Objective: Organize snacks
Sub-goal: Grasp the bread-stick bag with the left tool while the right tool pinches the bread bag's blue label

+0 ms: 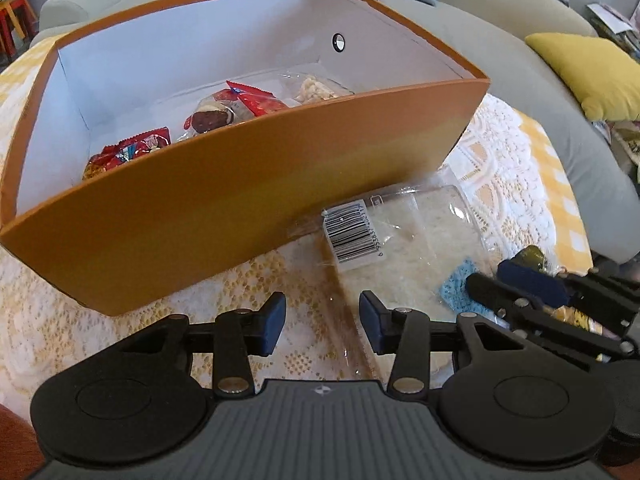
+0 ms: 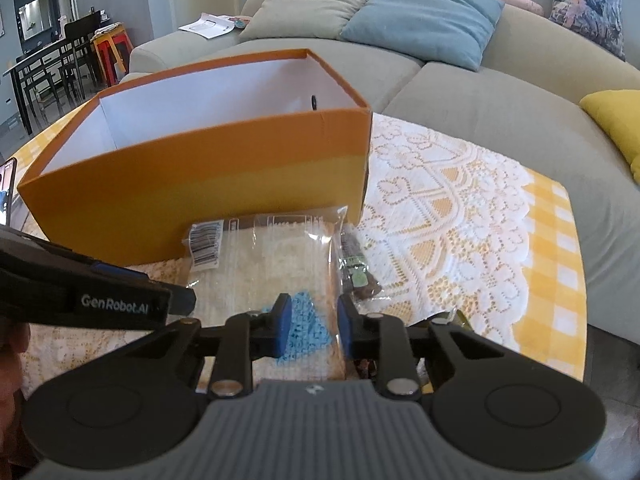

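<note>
An open orange box (image 1: pixel 248 184) with white inner walls stands on the lace-covered table; it also shows in the right wrist view (image 2: pixel 200 184). Inside lie red snack packs (image 1: pixel 132 150), a chocolate-coated snack (image 1: pixel 210 118) and a clear bag of pale pieces (image 1: pixel 316 88). A clear bag with a barcode label (image 1: pixel 404 236) lies flat in front of the box, also in the right wrist view (image 2: pixel 264 256). My left gripper (image 1: pixel 322 318) is open just before it. My right gripper (image 2: pixel 310 326) is open over the bag's near edge, above a blue patch (image 2: pixel 306 330). A dark wrapped snack (image 2: pixel 356 268) lies to its right.
A grey sofa (image 2: pixel 480 96) with blue (image 2: pixel 424 24) and yellow (image 1: pixel 588 68) cushions runs behind the table. The yellow checked cloth edge (image 2: pixel 560 248) marks the table's right side. A dining table and chairs (image 2: pixel 52 60) stand far left. My right gripper shows in the left wrist view (image 1: pixel 516 280).
</note>
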Available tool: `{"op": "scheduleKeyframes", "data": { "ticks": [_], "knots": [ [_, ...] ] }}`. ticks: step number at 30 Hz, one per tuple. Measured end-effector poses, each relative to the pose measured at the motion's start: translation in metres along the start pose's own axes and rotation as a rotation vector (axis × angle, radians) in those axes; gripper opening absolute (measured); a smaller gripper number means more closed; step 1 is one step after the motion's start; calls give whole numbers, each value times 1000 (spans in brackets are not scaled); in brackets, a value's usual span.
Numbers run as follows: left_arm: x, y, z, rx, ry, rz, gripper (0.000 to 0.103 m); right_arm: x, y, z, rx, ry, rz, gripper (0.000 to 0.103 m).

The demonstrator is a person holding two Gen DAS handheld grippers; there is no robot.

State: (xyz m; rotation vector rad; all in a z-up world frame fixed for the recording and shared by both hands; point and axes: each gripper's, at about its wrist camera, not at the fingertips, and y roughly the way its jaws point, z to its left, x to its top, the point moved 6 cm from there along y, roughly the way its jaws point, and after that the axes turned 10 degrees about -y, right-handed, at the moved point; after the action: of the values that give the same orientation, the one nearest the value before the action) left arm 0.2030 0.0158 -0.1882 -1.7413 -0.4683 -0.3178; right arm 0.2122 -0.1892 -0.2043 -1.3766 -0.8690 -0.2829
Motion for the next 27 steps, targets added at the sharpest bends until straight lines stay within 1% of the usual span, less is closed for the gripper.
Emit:
{"op": "scheduleKeyframes", "data": {
  "ticks": [3, 4, 6, 9, 11, 12, 13, 15, 18, 20, 21, 23, 24, 25, 27],
  "knots": [
    [3, 2, 1, -26, -26, 6, 51, -2, 3, 0, 3, 5, 0, 24],
    [4, 3, 2, -32, -34, 7, 53, -2, 4, -1, 6, 6, -1, 24],
    [5, 6, 2, -49, -39, 12, 61, -2, 6, -1, 11, 10, 0, 24],
    [5, 9, -1, -107, -60, 33, 63, -4, 8, -5, 17, 40, 2, 25],
    [3, 11, -3, -129, -80, 45, 65, -5, 8, -9, 10, 70, 3, 24],
    [3, 13, -3, -139, -89, 48, 68, -5, 7, -11, 6, 75, 3, 25],
    [2, 14, -3, -151, -98, 54, 68, -5, 7, -11, 5, 78, 3, 25],
    [2, 18, -2, -173, -134, 65, 73, -6, 9, -11, 6, 82, 8, 25],
    [2, 24, -1, -219, -184, 97, 74, -7, 11, -12, 12, 86, 8, 25],
    [3, 26, -4, -234, -186, 90, 76, -7, 11, -13, 17, 96, 8, 25],
    [3, 28, -6, -243, -178, 89, 79, -8, 11, -14, 20, 103, 8, 25],
    [2, 28, -11, -254, -162, 89, 76, -8, 10, -14, 19, 110, 6, 24],
    [3, 28, -15, -255, -156, 87, 71, -7, 10, -14, 14, 106, 6, 22],
    [3, 28, -15, -259, -158, 87, 69, -7, 8, -13, 3, 99, 5, 17],
    [3, 23, -14, -257, -160, 78, 56, -6, 6, -12, -37, 70, 6, 13]
  ]
}}
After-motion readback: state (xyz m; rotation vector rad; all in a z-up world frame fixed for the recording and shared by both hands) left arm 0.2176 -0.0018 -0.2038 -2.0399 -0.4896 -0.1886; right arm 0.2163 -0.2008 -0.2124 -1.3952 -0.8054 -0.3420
